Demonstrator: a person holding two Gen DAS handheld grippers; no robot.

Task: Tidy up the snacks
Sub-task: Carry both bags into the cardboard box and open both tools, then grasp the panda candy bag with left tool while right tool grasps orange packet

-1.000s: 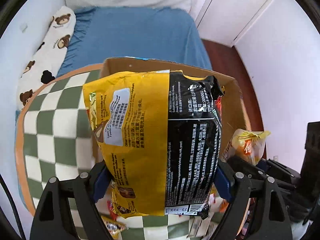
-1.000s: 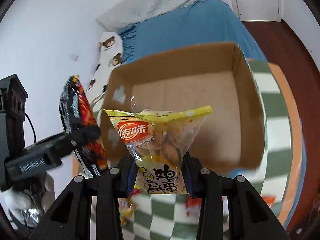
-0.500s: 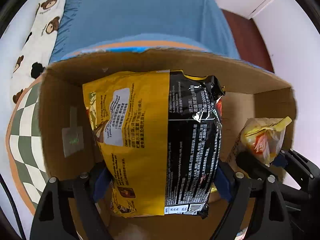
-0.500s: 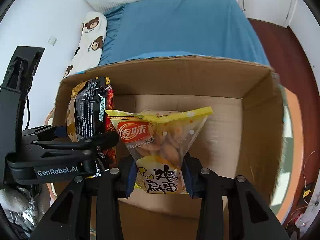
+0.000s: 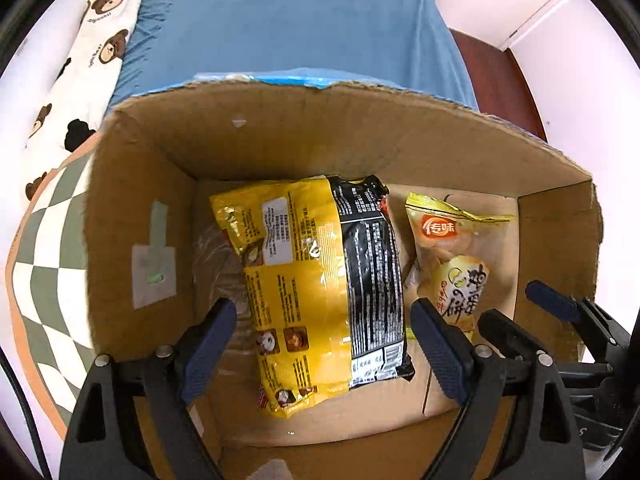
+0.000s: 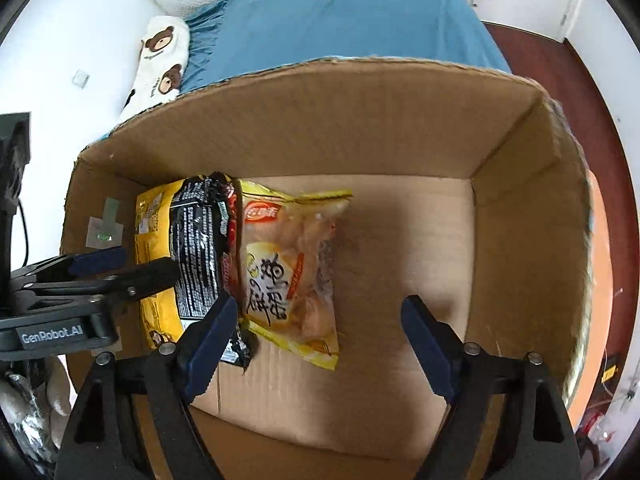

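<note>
An open cardboard box [image 5: 280,136] fills both views. A yellow-and-black snack pack [image 5: 320,288] lies flat on the box floor. My left gripper [image 5: 320,320] hovers over it with its jaws opening, and the blue pads are clear of the pack. Beside the pack, on its right, lies a small yellow-topped clear bag of snacks [image 6: 292,264]. My right gripper [image 6: 318,308] is above that bag with its jaws opening, and no pad touches the bag. The left gripper [image 6: 120,268] shows at the left in the right wrist view, over the yellow-and-black pack [image 6: 188,248].
The box [image 6: 360,120] stands on a green-and-white checkered mat with an orange border [image 5: 44,264]. Behind it are a blue bed [image 5: 300,20] and a bear-print pillow [image 5: 92,52]. The right half of the box floor [image 6: 400,240] is bare cardboard.
Both grippers came down into the box. Each let go of its packet, and both packets now lie on the box floor. The jaws of both have spread wide.
</note>
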